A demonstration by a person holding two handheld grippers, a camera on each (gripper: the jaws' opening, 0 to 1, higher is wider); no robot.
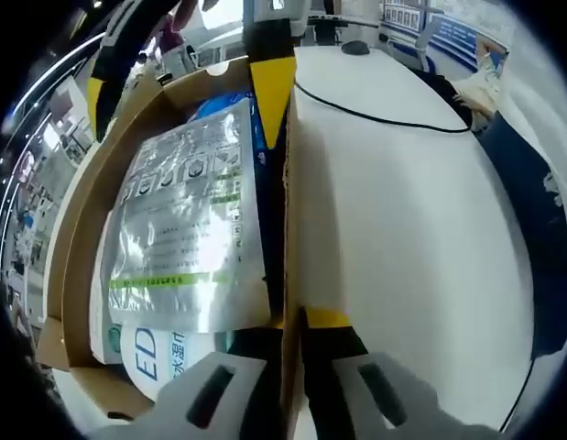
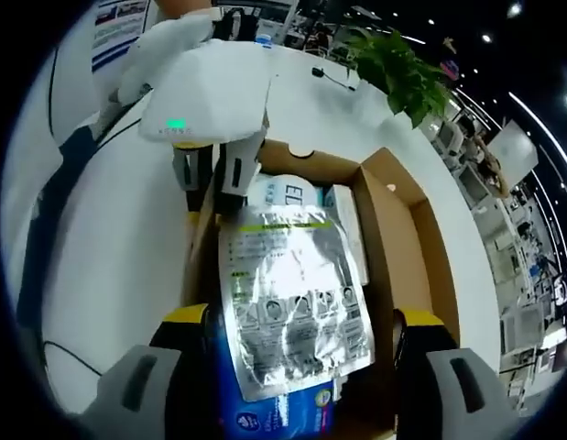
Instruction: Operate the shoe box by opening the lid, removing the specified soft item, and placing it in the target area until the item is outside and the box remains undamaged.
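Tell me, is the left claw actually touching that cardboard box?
Touching. The left gripper view shows the left gripper with its jaws straddling the box wall, pressed against the cardboard.

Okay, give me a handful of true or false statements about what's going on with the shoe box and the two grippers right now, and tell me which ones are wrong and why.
1. The shoe box is open, with a silver pouch lying inside. True.
2. The left gripper straddles one cardboard wall of the box. True.
3. The silver pouch has already been set on the white table. False: it lies inside the box.
4. The right gripper is shut with nothing between its jaws. False: its jaws stand wide apart, either side of the pouch.
5. A black cable runs across the table. True.
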